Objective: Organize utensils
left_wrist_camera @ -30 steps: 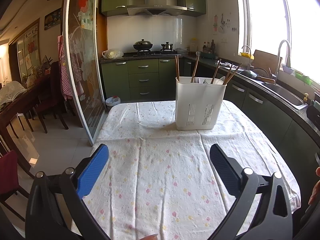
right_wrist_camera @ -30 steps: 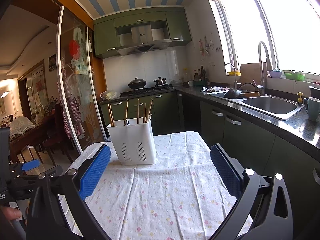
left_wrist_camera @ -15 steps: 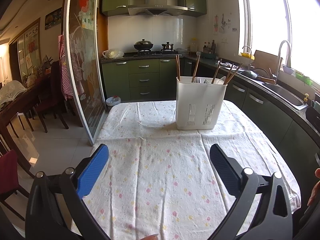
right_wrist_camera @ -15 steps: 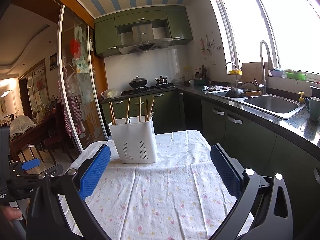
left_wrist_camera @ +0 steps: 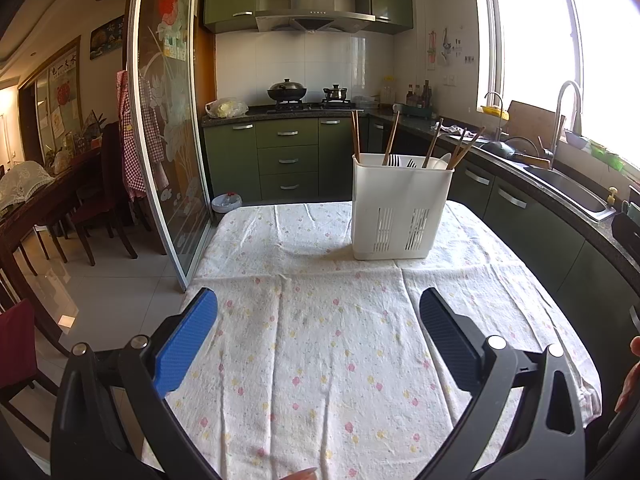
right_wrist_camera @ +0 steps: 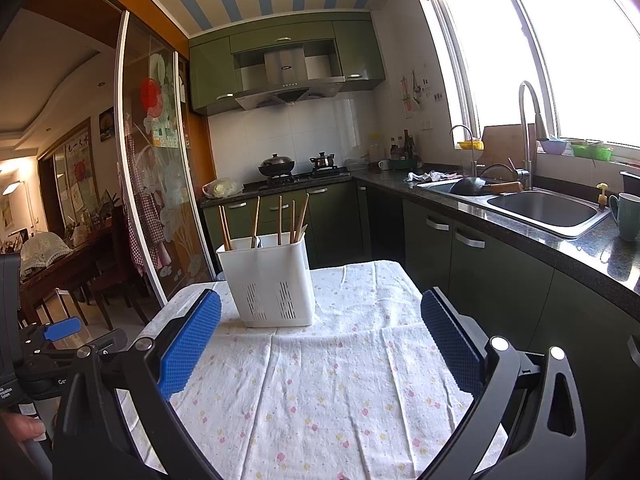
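Utensils stand gathered in a white slotted utensil holder (left_wrist_camera: 401, 208), which sits upright on the table ahead of both grippers, well beyond their fingertips. The table itself is covered by a white tablecloth (left_wrist_camera: 320, 344) with small pink and yellow flowers, creased across just in front of the holder's base.

From the left gripper (left_wrist_camera: 318, 322), the holder lies ahead and slightly to the right; from the right gripper (right_wrist_camera: 320, 326), it lies ahead and to the left. Both tools are spread wide with nothing between their blue pads, and both hang over bare cloth, apart from the holder.

Several wooden chopsticks (left_wrist_camera: 355, 138) lean out of the holder's top at different angles, one pair near its left corner, others toward the right. Fork tines (left_wrist_camera: 394, 160) show just above the rim among them, and a pale rounded shape beside the right-hand chopsticks may be a spoon, though that cannot be told for sure.

A fingertip (right_wrist_camera: 30, 426) shows at the lower left edge of the right wrist view.
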`<state>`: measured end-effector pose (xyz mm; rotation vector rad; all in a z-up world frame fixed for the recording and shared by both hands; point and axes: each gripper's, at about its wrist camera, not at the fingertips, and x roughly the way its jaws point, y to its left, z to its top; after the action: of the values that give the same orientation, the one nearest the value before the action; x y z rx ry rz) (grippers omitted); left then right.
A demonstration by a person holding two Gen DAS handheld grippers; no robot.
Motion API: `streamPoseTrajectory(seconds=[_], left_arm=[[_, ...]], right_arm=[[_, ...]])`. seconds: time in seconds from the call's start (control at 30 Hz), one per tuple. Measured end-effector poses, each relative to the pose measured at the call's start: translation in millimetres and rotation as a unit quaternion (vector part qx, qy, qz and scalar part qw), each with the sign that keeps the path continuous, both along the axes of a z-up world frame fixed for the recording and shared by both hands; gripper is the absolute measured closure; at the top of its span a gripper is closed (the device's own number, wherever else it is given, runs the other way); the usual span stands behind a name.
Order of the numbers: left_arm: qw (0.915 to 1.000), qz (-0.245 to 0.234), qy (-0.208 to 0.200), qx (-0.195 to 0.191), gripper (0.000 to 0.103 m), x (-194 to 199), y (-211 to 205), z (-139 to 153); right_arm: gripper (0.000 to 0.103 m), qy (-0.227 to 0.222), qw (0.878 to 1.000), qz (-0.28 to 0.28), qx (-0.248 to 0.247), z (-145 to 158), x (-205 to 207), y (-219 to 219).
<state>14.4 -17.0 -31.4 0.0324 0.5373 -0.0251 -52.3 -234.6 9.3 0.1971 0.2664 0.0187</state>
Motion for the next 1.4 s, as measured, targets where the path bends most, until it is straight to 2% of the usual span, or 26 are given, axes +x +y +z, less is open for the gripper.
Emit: streamPoseTrajectory(seconds=[0.67,0.87,1.07,1.27,1.4], left_arm=[[1.0000,0.005,-0.001,0.003,0.007,-0.6,1.1,0.5],[0.9997,0.005,0.012,0.023,0.007,4.9,0.2,-3.0],[0.9999,-0.014,0.000,-0.006,0.007,4.0,4.7,-4.2],[0.9998,-0.021,0.005,-0.001,0.007,6.0,4.6,-8.1],[0.9998,-0.008,0.015,0.004,0.007,10.7,5.0,-8.8]], right_arm=[[0.004,0.002,1.000,0.003,-0.001,-1.4,-1.6,4.1],[0.004,0.003,1.000,0.003,-0.001,-1.9,-2.1,4.5],[0.004,0.005,1.000,0.003,-0.001,-3.0,-2.8,5.5],[0.004,0.007,1.000,0.004,-0.001,-5.5,-2.6,5.6],[0.004,0.007,1.000,0.003,-0.002,-6.4,-2.7,5.8]])
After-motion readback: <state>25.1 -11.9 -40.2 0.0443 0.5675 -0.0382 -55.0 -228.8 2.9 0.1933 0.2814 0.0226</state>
